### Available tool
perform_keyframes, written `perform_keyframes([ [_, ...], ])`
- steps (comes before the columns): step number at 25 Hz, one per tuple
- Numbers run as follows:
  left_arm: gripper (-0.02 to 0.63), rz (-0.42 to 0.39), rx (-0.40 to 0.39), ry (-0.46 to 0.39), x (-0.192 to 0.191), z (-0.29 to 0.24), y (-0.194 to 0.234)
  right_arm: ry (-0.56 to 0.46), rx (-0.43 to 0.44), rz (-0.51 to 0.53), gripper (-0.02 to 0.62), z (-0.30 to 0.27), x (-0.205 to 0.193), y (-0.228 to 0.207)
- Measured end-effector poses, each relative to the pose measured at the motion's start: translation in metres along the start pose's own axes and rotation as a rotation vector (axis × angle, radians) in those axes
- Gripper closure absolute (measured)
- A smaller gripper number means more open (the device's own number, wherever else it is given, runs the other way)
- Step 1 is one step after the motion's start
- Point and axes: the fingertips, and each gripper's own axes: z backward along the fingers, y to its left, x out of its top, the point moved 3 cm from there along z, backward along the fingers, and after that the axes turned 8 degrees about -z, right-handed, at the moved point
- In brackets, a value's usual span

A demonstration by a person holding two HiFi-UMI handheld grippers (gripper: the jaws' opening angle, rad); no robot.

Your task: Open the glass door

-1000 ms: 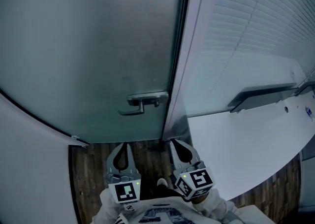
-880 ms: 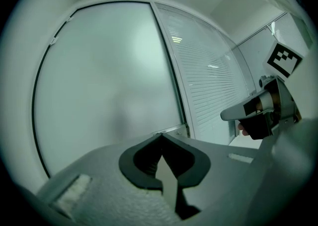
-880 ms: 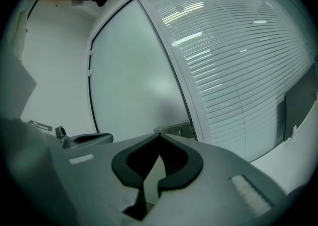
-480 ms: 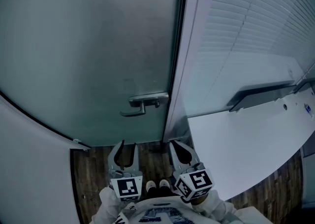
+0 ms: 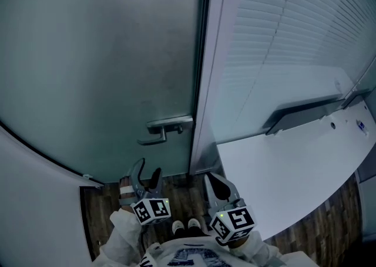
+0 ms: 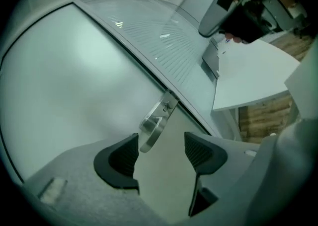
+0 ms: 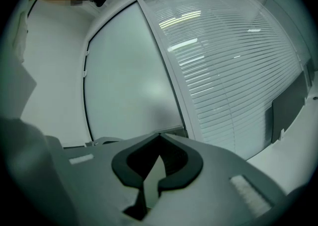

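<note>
Handle (image 5: 164, 128) beyond left claw (image 5: 149, 169) (opening, empty).

Left gripper (image 5: 147, 172): grey shell, black ribbed pads (image 6: 119, 158)
Right gripper (image 5: 210, 179): grey, black pads
Marker cubes (image 5: 151, 210): white, black squares, green lights (image 5: 221, 215)
Sleeves (image 5: 124, 229): white, behind marker cubes

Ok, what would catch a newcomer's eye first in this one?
The frosted glass door fills the upper left, its metal lever handle near its right edge. Below, the left gripper, jaws just opened with nothing between, points toward the handle; the right gripper beside it is shut.
</note>
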Motion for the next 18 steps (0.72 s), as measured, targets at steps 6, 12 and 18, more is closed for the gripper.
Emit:
perform_keyframes([
  [6,0.307,-0.146,0.014,0.055,-0.010,-0.045,0.007,0.000,-0.046,-0.017,0.592,0.008,-0.009,-0.016],
  [12,0.310,-0.281,0.024,0.082,-0.015,-0.072,0.012,0.001,-0.075,-0.031,0.592,0.014,-0.013,-0.022],
  [18,0.314,-0.392,0.020,0.081,-0.016,-0.095,0.005,0.021,-0.104,-0.050,0.592,0.020,-0.019,-0.030],
])
